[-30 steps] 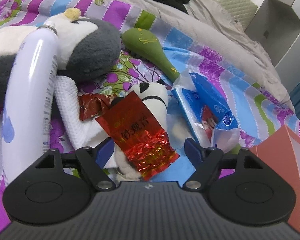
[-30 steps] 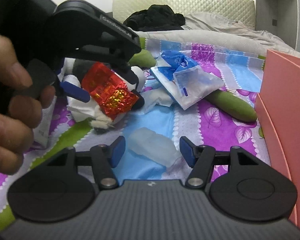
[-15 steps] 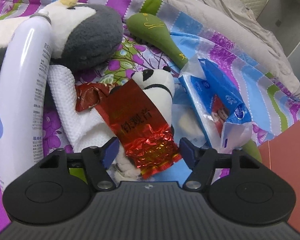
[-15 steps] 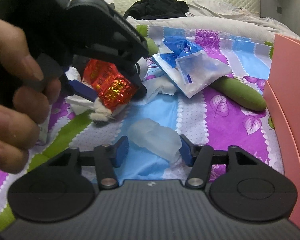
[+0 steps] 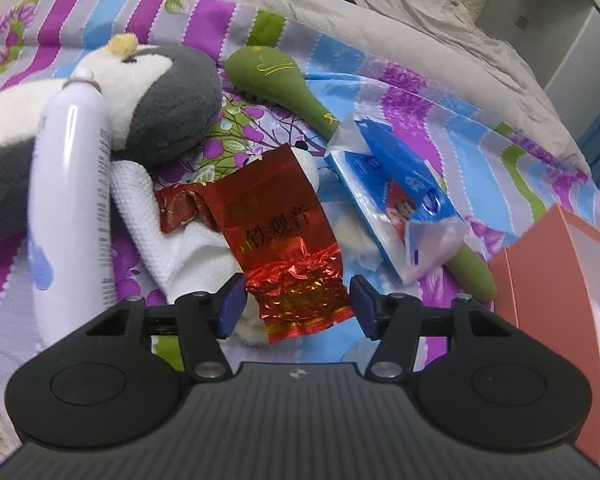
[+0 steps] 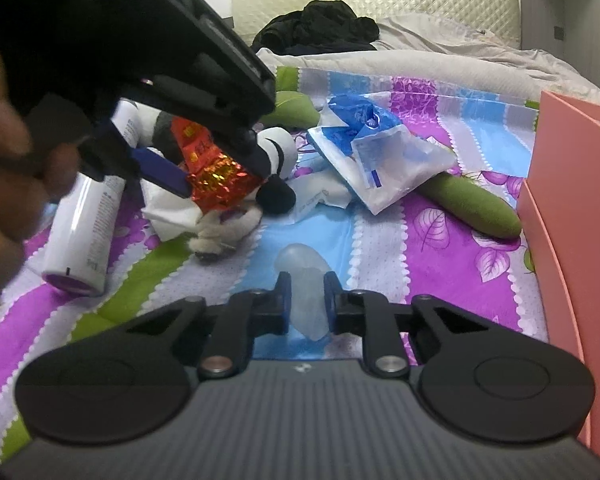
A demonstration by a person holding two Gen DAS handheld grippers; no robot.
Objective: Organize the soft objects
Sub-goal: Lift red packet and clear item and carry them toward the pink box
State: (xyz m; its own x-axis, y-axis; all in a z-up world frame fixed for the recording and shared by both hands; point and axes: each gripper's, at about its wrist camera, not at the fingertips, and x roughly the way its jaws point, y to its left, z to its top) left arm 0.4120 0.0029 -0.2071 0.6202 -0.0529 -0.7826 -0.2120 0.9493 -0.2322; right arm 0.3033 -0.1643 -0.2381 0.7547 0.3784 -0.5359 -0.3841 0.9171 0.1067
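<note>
My left gripper (image 5: pixel 296 304) stands around the lower end of a red foil tea packet (image 5: pixel 284 236), its blue pads close to the packet's sides; contact is not visible. The packet lies over a small panda plush (image 5: pixel 306 160) and a white towel (image 5: pixel 172 216). My right gripper (image 6: pixel 306 300) is shut on a clear squishy block (image 6: pixel 304 272) lying on the striped bedspread. In the right wrist view the left gripper (image 6: pixel 220 176) and the packet (image 6: pixel 216 168) show at the left. A big grey plush (image 5: pixel 160 96) lies at the back left.
A white spray can (image 5: pixel 68 200) lies at the left. A green soft club (image 5: pixel 288 80), a second green one (image 6: pixel 472 200) and a blue-and-clear plastic bag (image 5: pixel 392 200) lie on the bed. A pink box (image 6: pixel 576 216) stands at the right. Black clothes (image 6: pixel 320 24) lie by the headboard.
My right gripper closed on the clear squishy block. My left gripper moved forward around the red packet and its jaws narrowed.
</note>
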